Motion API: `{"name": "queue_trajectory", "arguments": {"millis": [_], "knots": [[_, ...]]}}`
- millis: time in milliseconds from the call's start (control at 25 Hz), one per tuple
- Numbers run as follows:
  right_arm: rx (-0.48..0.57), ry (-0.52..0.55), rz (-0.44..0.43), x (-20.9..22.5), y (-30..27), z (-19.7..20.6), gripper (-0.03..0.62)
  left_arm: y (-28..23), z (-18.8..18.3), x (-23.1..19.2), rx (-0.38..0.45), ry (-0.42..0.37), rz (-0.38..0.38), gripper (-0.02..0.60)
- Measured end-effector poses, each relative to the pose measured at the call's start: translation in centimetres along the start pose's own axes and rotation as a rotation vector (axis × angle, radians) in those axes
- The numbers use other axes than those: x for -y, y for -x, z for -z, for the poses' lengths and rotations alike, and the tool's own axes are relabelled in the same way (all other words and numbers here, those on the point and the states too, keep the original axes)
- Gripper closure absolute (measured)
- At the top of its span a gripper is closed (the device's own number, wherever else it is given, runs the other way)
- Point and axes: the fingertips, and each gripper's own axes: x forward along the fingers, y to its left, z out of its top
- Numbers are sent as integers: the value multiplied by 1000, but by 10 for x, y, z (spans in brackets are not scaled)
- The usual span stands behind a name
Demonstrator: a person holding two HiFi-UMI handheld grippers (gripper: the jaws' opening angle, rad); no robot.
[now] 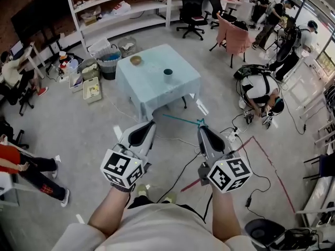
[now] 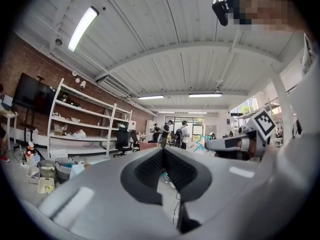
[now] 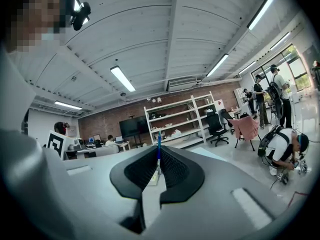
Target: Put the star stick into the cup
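Observation:
The star stick [image 1: 180,120] is a thin teal rod with a star end, held level in front of me. My right gripper [image 1: 202,128] is shut on it near the star end. In the right gripper view the stick [image 3: 159,151] stands up between the closed jaws. My left gripper [image 1: 151,124] is shut with nothing in it, close beside the right one. The left gripper view shows the right gripper [image 2: 235,143] and the teal star [image 2: 201,143]. The dark cup [image 1: 168,75] stands upright on the table with a light blue cloth [image 1: 152,90], well ahead of both grippers.
A small brown bowl [image 1: 135,60] sits on the table's far left. Bins and crates [image 1: 99,67] stand left of the table, before a white shelf [image 1: 125,9]. Cables and a red tape line [image 1: 267,158] cross the floor. A person crouches at the right [image 1: 261,90]; others stand around the room.

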Motion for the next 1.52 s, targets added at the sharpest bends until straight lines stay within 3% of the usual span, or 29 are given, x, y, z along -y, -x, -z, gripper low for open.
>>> {"name": "queue_trajectory", "arguments": {"millis": [480,800,1120,1520], "knots": [[-13,-50,-2,44,11,6,568,-22,11,18,-31,-10,-33,575],[-30,-58,26,67,-13,7,568,-53,13,-1,-31,6,-19,575],[-50,-46,53,79,-87,5,568,-101,10,-61,-14,16,19,575],[-50,-34,131,99,-205,-1,568,-171,7,-166,-13,6,85,575]]}}
